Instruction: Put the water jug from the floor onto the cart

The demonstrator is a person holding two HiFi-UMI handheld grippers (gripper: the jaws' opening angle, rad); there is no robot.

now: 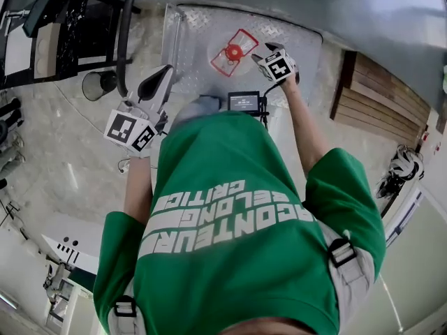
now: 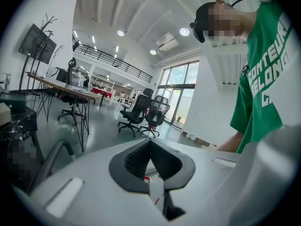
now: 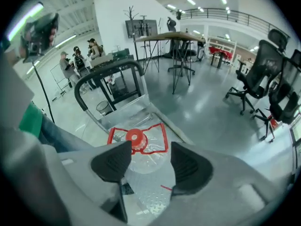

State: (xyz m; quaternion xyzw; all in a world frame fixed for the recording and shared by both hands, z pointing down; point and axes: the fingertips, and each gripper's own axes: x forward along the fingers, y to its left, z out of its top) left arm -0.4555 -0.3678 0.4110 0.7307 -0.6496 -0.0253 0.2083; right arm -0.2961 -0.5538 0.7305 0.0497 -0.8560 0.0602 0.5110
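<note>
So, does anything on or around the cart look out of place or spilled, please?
Nothing stands out. The water jug stands upright on the metal deck of the cart, red cap on, with no spill showing around it. The right gripper hangs open above it, not touching.

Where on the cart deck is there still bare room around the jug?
Bare deck lies between the jug and the handle, and on the jug's near side toward the person. The middle is crowded: jug, with the open right gripper above it.
</note>
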